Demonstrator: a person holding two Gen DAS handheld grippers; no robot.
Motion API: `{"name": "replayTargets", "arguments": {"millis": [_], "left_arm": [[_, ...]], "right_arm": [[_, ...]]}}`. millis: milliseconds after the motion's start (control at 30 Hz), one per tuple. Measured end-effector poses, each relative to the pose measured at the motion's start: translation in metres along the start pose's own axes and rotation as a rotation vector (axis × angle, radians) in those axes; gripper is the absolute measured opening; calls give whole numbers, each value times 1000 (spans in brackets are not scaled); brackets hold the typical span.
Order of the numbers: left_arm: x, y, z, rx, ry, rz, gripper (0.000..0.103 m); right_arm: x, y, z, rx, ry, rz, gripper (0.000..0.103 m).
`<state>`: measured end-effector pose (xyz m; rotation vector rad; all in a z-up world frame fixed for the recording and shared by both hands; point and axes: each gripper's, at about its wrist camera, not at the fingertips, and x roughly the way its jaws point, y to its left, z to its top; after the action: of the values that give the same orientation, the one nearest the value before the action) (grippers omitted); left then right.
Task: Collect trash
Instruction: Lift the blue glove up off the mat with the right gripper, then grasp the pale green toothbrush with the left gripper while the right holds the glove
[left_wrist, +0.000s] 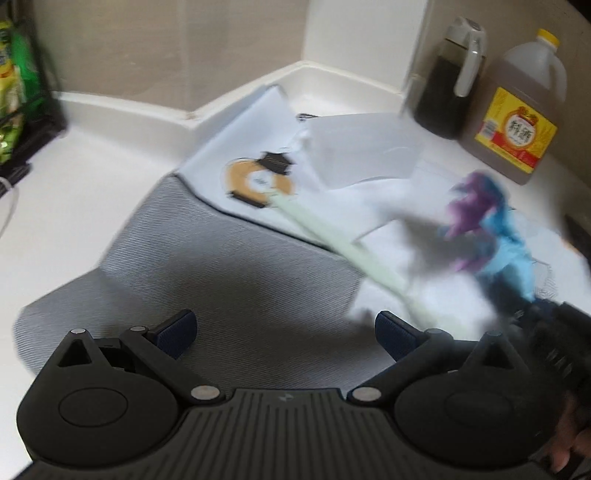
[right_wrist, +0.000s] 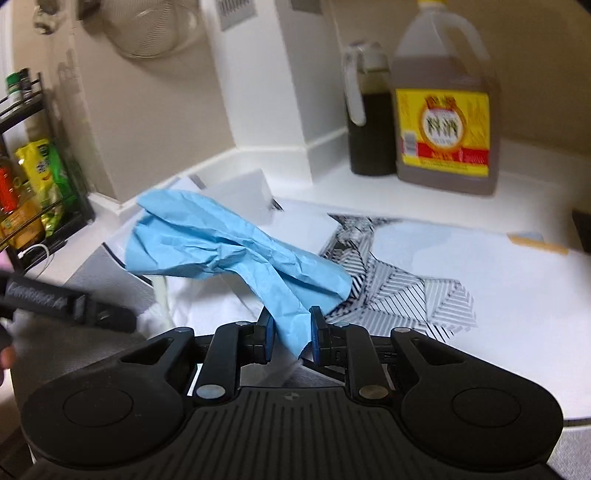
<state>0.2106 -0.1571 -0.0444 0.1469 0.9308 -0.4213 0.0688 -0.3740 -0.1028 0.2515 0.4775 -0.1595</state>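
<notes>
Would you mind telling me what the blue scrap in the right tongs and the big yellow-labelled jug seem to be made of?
Blue scrap: probably thin matte paper or tissue; it holds sharp creases and crumples.
Yellow-labelled jug: likely translucent plastic, slightly glossy, since amber liquid shows through its moulded handle and walls; the label looks like printed paper or film.

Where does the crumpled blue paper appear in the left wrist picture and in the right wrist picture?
Left wrist view: blue paper at the right edge, blurred, looking partly purple, below the jug.
Right wrist view: blue paper at centre, pinched in the right gripper.
Shared landmark: the yellow-labelled jug beside the dark bottle.
</notes>
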Motion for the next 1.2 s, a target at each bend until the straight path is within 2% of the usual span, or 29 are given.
{"name": "replayTargets", "arguments": {"millis": [100,200,400,533,600,767,867,1000,1067,1133,1200], "left_arm": [[-11,3,4,-28,-19,-60,103],[-14,-17,11,-6,-38,-106,103],[15,-62,14,42,23,-140,103],[20,-56,9,39,34,-131,103],[16,-41,6,44,41,-116,103],[1,11,-4,38,22,-25,103],[-11,31,-2,2,8,-42,103],[-18,29,8,-46,-18,-89,103],[-13,18,13,-40,-31,-37,103],[-3,13,18,-76,-33,15,103],[5,14,26,-142,-32,12,103]], "right_arm": [[-1,3,0,-8,1,-6,21],[-2,2,-1,-3,2,-3,21],[-1,2,-1,0,6,-2,21],[-1,2,-1,-6,9,-4,21],[-1,1,-1,-1,9,0,21],[-1,0,-1,9,9,4,21],[-1,0,-2,8,8,2,21],[0,0,-2,9,8,4,21],[0,0,-2,11,8,4,21],[0,0,-2,11,8,4,21],[0,0,-2,10,8,4,21]]}}
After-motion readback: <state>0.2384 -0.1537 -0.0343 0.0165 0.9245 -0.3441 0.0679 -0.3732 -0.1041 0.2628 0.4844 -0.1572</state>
